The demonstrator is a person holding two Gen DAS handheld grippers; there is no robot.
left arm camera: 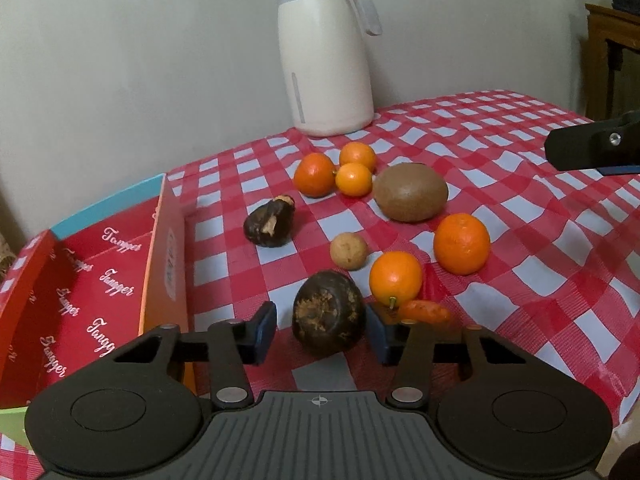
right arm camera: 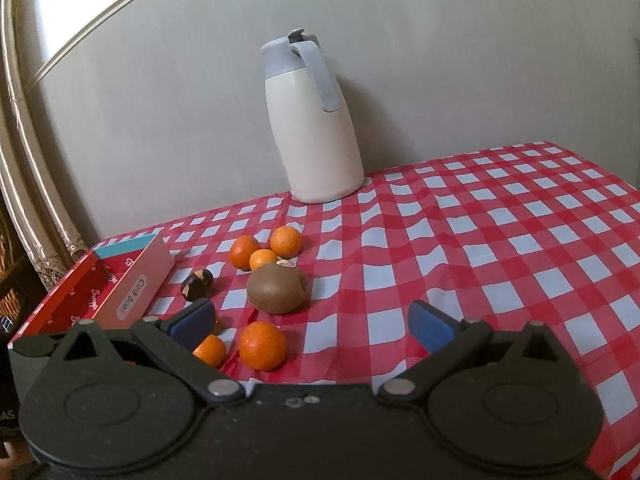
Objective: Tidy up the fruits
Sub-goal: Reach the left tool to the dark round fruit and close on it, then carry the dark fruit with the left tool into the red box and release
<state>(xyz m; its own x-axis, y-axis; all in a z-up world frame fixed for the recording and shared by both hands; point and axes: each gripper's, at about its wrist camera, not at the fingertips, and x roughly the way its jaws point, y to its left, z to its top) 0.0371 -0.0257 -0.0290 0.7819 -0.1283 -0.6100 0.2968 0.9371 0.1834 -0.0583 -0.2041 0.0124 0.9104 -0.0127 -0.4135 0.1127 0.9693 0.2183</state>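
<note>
left claw (left arm camera: 322, 330) spread around dark fruit (left arm camera: 328, 314), right pad touching; right claw (right arm camera: 312, 326) spread, empty.

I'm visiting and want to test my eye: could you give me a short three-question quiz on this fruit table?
1. True or false: the left hand-held gripper is shut tight on an orange.
2. Which stands by the wall: A) the white jug, B) a bowl, C) a bottle?
3. What brown fruit lies beside the three small oranges?

Key: 1 false, it is open around a dark round fruit; 2 A; 3 a kiwi.
</note>
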